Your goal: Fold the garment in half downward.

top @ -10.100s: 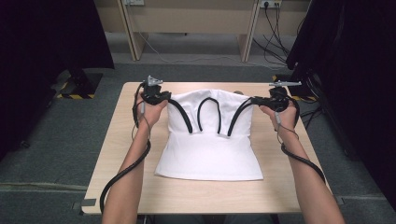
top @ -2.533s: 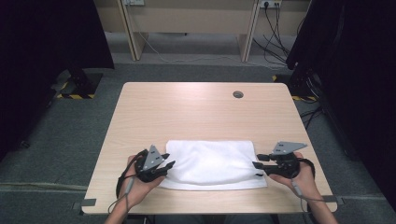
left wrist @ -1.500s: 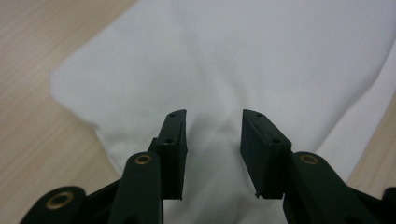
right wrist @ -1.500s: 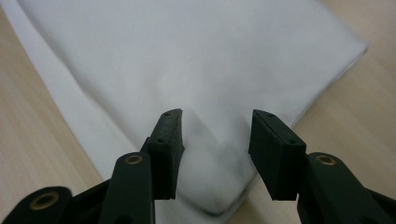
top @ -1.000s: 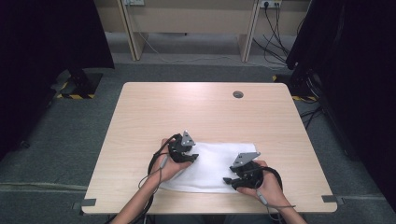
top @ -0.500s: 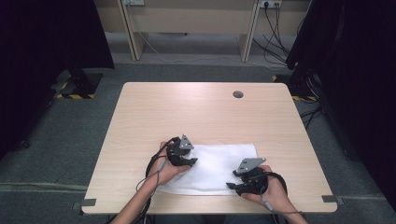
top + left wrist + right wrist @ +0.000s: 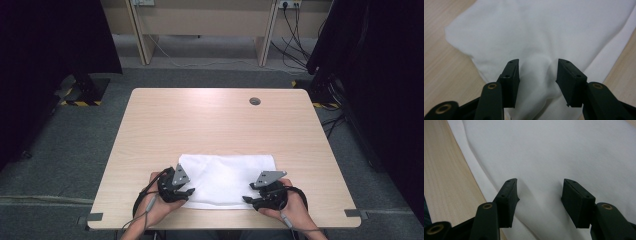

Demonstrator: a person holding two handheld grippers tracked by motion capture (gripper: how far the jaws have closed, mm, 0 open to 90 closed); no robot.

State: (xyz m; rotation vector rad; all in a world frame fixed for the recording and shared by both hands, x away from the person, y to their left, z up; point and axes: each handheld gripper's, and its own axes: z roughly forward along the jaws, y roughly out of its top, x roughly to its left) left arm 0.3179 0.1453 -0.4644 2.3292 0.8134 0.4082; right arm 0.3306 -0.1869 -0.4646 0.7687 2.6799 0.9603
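Note:
A white cloth (image 7: 225, 175) lies folded flat near the front edge of the wooden table (image 7: 200, 120). My left gripper (image 7: 189, 192) rests on the cloth's near left corner. In the left gripper view its jaws (image 7: 537, 67) stand apart, and a soft hump of the cloth (image 7: 536, 30) has risen between them. My right gripper (image 7: 248, 199) sits at the near right corner. In the right gripper view its jaws (image 7: 539, 186) stand apart over smooth cloth (image 7: 561, 150), with a small ripple beside one pad.
A round cable hole (image 7: 255, 101) sits at the table's far right. The far half of the table is bare wood. Dark curtains, desk legs and cables stand beyond the table.
My left gripper has slid along the cloth toward the near left corner. The right gripper has barely shifted toward the front edge.

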